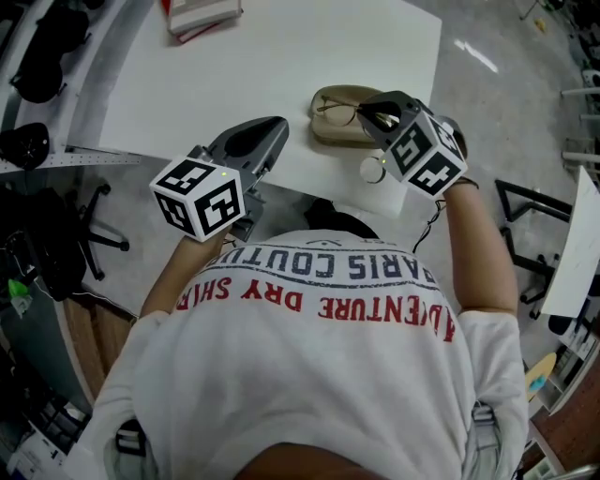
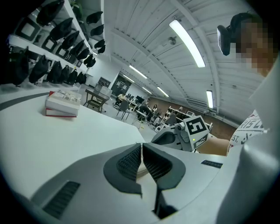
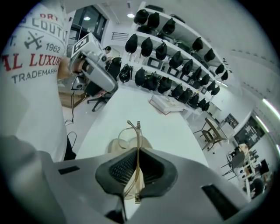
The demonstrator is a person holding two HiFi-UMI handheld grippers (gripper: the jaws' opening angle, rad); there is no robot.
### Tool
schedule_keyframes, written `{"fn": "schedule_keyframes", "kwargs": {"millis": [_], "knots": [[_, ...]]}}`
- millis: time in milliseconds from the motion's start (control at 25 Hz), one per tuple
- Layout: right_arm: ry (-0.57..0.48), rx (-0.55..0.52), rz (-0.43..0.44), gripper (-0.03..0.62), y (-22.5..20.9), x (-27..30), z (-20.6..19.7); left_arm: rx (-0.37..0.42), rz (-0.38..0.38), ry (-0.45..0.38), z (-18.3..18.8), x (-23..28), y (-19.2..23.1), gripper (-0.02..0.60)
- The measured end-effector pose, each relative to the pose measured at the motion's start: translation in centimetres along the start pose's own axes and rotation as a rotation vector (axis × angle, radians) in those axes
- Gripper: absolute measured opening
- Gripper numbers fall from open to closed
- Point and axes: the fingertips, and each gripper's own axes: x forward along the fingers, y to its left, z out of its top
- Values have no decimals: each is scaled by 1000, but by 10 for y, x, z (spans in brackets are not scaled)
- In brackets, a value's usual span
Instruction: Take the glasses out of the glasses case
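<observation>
right gripper [image 3: 138, 153] clamps glasses [image 1: 337, 112] over case [image 1: 328, 134]; left gripper [image 2: 141, 148] closed, empty, at table [image 1: 309, 47] edge.

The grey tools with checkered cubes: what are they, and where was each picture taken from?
They are hand-held grippers, worked by a person like tongs. One picture looks down from a camera on the person's head; the other two come from cameras riding on each gripper, looking along its jaws. On the white table lie an open tan glasses case and, farther off, a book or box. The right gripper pinches the glasses above the case. The left gripper is shut on nothing.
</observation>
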Motion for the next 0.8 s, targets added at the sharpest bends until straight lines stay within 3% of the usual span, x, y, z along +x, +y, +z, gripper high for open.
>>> {"fn": "schedule_keyframes", "kwargs": {"millis": [440, 800], "knots": [[-324, 364, -160, 32, 33, -87, 40, 10, -79, -25, -4, -30, -48, 35], [-533, 586, -271, 32, 71, -134, 51, 56, -120, -17, -19, -54, -72, 35]]}}
